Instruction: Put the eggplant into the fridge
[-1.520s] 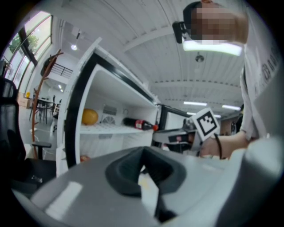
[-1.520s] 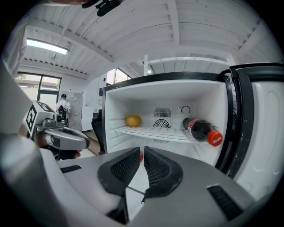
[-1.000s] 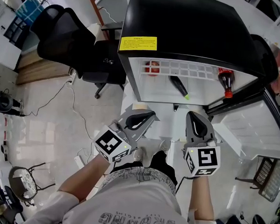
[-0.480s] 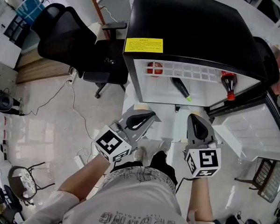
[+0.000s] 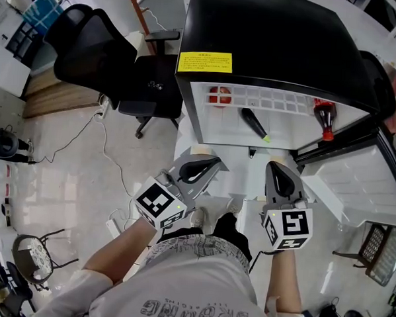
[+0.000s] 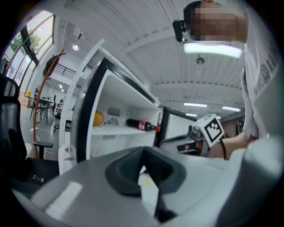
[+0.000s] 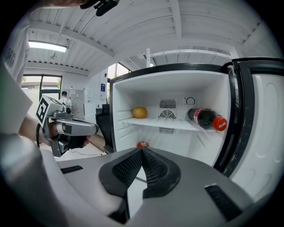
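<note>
The eggplant [image 5: 253, 123], dark with a green stem end, lies on a white surface inside the open black fridge [image 5: 271, 32]. Both grippers hang in front of the fridge opening, apart from the eggplant. My left gripper [image 5: 211, 167] [image 6: 142, 153] is shut and holds nothing. My right gripper [image 5: 277, 170] [image 7: 142, 150] is also shut and empty, and points into the fridge. In the right gripper view its own jaws hide the eggplant. The left gripper [image 7: 84, 128] shows at that view's left.
A red apple [image 5: 219, 95] [image 7: 142, 144] sits low in the fridge. A cola bottle [image 5: 324, 117] [image 7: 205, 118] and a yellow fruit [image 7: 139, 112] lie on the wire shelf [image 7: 164, 124]. The fridge door [image 5: 355, 186] stands open at right. A black office chair [image 5: 104, 57] is at left.
</note>
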`<state>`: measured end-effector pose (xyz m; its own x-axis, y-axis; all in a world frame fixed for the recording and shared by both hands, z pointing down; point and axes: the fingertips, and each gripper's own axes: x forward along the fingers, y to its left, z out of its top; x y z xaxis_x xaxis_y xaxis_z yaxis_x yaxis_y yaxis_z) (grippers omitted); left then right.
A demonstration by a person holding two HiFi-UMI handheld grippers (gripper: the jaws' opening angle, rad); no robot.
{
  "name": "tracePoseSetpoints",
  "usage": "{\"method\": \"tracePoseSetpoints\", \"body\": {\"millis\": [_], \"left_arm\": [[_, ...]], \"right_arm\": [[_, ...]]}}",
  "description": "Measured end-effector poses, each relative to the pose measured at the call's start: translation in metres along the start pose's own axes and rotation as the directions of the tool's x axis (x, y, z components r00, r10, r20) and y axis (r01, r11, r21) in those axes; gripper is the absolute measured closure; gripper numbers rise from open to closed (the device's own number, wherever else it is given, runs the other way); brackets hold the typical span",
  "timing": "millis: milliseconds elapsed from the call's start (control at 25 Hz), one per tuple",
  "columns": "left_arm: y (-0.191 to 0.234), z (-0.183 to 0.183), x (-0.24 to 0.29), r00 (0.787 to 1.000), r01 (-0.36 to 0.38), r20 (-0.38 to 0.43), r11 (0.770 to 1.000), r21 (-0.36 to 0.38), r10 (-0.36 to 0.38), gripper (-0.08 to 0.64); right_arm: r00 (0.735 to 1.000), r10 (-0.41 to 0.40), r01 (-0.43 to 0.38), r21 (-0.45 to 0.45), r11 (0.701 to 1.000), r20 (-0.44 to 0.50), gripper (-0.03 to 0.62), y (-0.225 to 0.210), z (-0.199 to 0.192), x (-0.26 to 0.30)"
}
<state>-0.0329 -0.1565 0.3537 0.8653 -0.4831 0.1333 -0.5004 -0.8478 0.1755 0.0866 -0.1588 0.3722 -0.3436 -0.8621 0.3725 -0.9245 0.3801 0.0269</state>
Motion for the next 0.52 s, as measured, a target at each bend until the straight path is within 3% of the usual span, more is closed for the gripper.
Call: {"method": "tracePoseSetpoints", "body": {"millis": [520], "left_arm": [[-0.0043,-0.0001,0.005,1.0,0.003,0.0,1.0,0.001,-0.003,0.552]], "right_arm": [[1.0,0.012,-0.012,0.001,1.0,-0.003,0.589,-0.0006,-0.002,-0.0001]]}}
